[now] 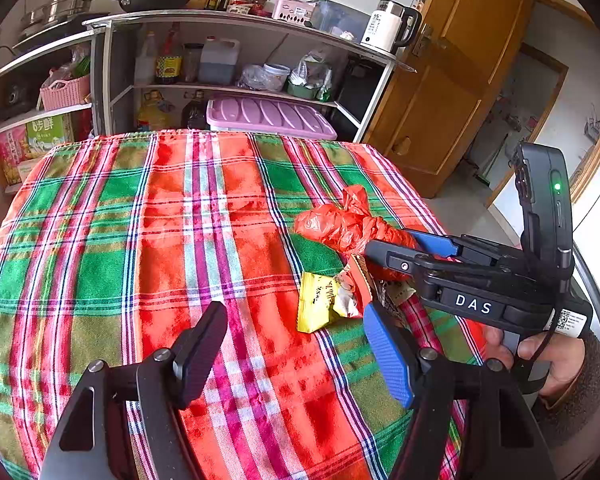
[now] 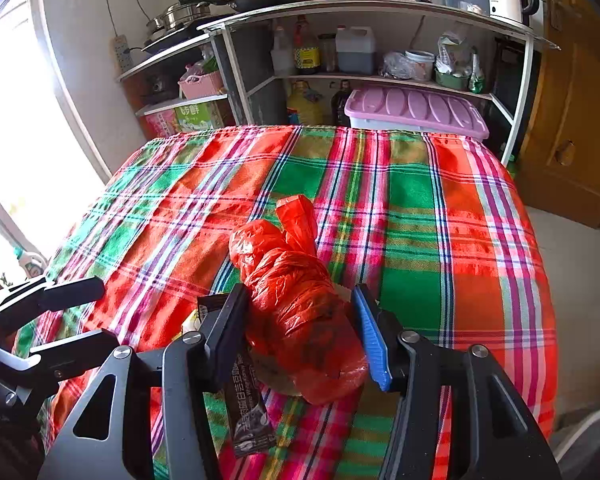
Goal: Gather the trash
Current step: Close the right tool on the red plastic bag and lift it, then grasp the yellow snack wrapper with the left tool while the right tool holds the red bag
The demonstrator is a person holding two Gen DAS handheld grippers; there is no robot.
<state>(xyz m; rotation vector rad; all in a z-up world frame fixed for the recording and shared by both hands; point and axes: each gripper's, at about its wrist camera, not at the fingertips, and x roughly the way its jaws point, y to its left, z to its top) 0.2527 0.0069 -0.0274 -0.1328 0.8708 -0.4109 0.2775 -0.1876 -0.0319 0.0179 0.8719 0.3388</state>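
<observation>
We see one crumpled red plastic bag (image 2: 296,300) near-centre on the plaid tablecloth (image 2: 420,200), right gripper (image 2: 300,332) jaws straddling it, contact unclear, left gripper (image 1: 296,352) apart and empty, one yellow wrapper (image 1: 318,304), one dark sachet (image 2: 246,408), "DAS" on right gripper.

My two wrist views look down along each tool, close over the counter (image 1: 148,240), sharing the red bag (image 2: 296,312) ahead.
</observation>
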